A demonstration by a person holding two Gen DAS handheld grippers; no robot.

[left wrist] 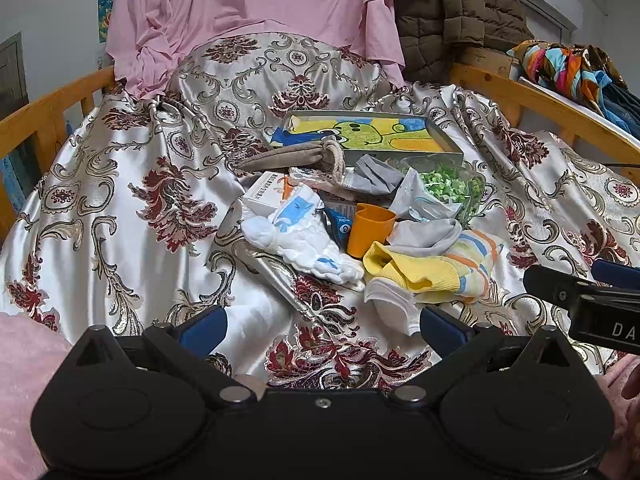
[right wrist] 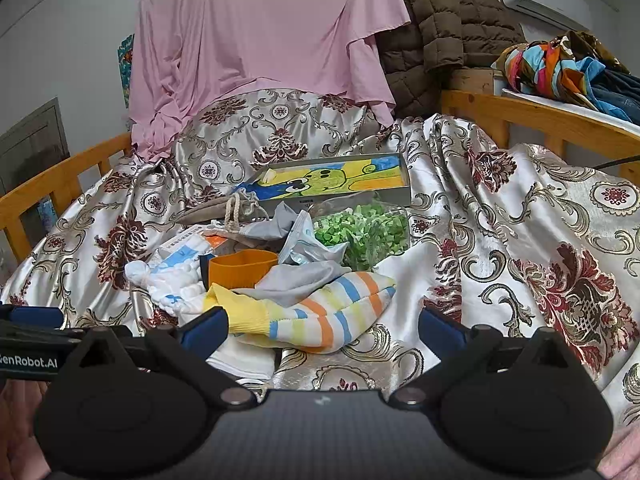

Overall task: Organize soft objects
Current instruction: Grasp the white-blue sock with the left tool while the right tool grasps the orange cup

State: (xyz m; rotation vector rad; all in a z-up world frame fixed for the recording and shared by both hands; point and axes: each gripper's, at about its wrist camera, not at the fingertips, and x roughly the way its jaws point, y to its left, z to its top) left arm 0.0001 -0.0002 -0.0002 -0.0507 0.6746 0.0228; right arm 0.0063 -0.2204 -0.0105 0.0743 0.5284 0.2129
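Observation:
A pile of soft things lies on the satin bedspread [left wrist: 120,208]: a yellow striped sock [left wrist: 436,268] [right wrist: 320,316], a grey sock [left wrist: 428,234] [right wrist: 304,278], a white and blue sock [left wrist: 304,240] [right wrist: 172,280], a white cloth [left wrist: 394,306] and a beige drawstring pouch [left wrist: 296,156] [right wrist: 224,208]. An orange cup [left wrist: 368,228] [right wrist: 240,266] stands among them. My left gripper [left wrist: 324,326] is open and empty, just short of the pile. My right gripper [right wrist: 324,328] is open and empty, with the striped sock's near edge between its fingers.
A grey tray [left wrist: 448,140] [right wrist: 404,192] with a cartoon cloth stands behind the pile. A clear box of green bits [left wrist: 448,188] [right wrist: 360,232] and small cartons [left wrist: 264,192] lie nearby. Wooden bed rails [left wrist: 540,108] run along both sides. A pink sheet [left wrist: 260,8] hangs behind.

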